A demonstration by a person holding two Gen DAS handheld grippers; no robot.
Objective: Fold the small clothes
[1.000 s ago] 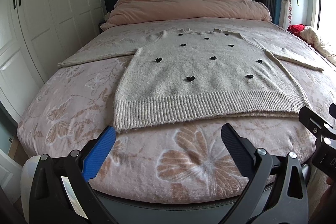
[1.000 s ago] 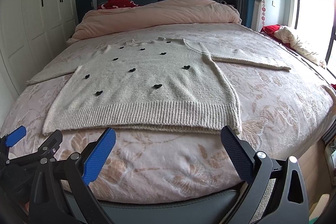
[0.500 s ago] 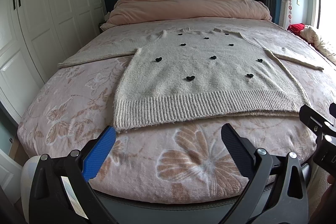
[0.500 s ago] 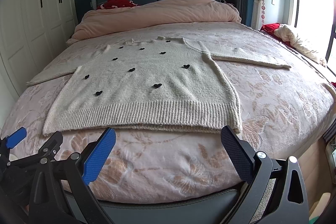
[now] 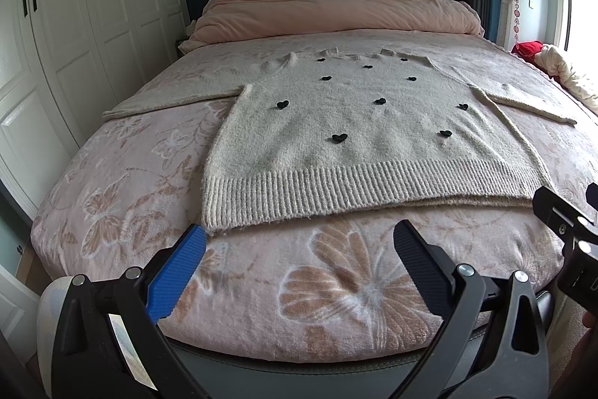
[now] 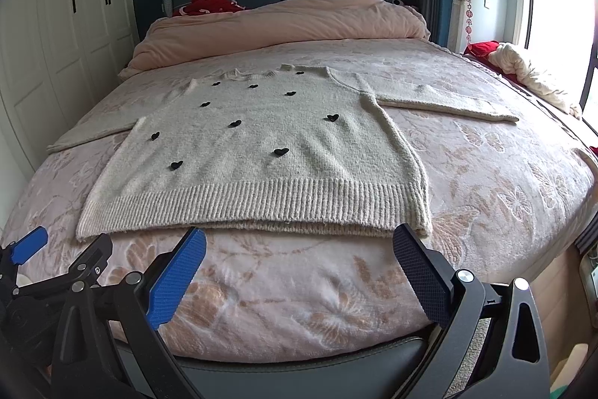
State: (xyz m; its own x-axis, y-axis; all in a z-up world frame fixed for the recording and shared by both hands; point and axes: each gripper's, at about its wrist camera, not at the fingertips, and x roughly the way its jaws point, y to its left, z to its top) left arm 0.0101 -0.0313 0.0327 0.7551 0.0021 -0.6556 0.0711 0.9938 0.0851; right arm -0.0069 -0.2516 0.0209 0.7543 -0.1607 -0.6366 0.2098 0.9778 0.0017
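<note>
A cream knitted sweater [image 5: 358,137] with small black hearts lies flat and face up on the bed, both sleeves spread out sideways, ribbed hem toward me. It also shows in the right wrist view [image 6: 261,156]. My left gripper [image 5: 299,238] is open and empty, just short of the hem near its left corner. My right gripper [image 6: 299,238] is open and empty, just short of the hem near its right corner. Part of the right gripper shows at the right edge of the left wrist view [image 5: 568,234].
The bed [image 5: 123,197] has a pink floral blanket and a dark padded foot edge [image 6: 299,365]. A rolled pink duvet [image 5: 336,10] lies by the headboard. White wardrobes [image 5: 74,25] stand at the left. Loose clothes [image 6: 523,70] lie at the right by the window.
Both grippers have crept slightly nearer the hem. The sweater has not moved and both grippers have stayed open.
</note>
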